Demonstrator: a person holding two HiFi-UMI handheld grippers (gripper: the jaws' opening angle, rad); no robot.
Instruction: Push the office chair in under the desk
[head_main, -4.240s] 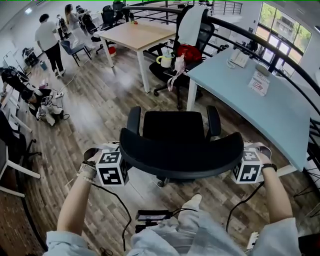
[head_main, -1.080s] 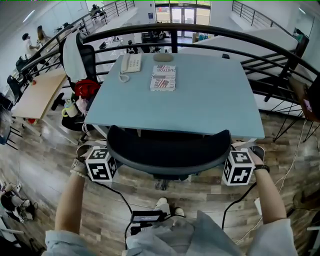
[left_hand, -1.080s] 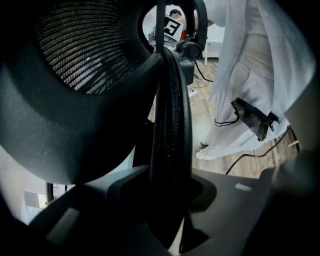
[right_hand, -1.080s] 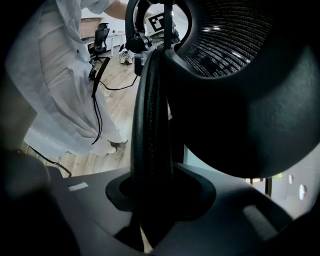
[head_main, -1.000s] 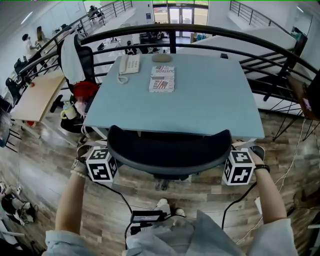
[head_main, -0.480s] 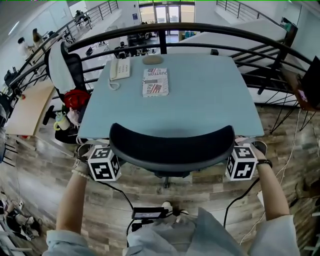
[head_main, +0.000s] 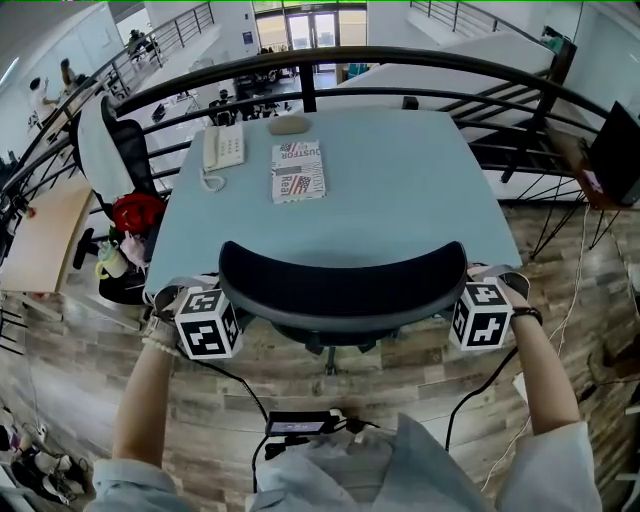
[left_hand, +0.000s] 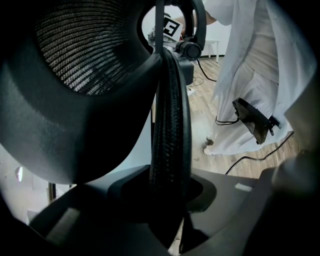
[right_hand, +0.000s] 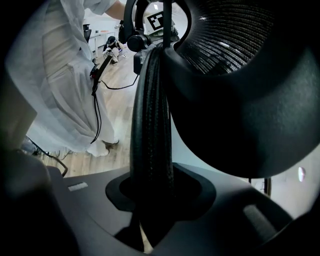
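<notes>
Black mesh-backed office chair sat at the near edge of the pale blue rectangular desk, roughly midway along that edge. The backrest's long axis ran left to right, parallel to the near edge. Both its ends curved toward the desk, so the chair faced the far edge. In the head view the backrest top overlapped the near edge. The seat was hidden below it, and only a bit of the base showed underneath.

I had the left gripper clamped on the left end of the backrest, with the mesh rim upright between its jaws. The right gripper did the same on the right end, jaws closed on the rim.

A white corded desk telephone sat near the desk's far left corner, with a printed paper booklet just to its right. A small grey oval object lay at the far edge; I couldn't tell what it was. All three were well apart from the chair.

A black metal railing curved round beyond the far and right edges of the desk. Beside the left edge stood a second black chair with a white garment draped over its back, and a red bag sat just beside that edge. A light wooden table stood further left. The floor was grey-brown wood plank, and a black box with cables hung at the person's waist.
</notes>
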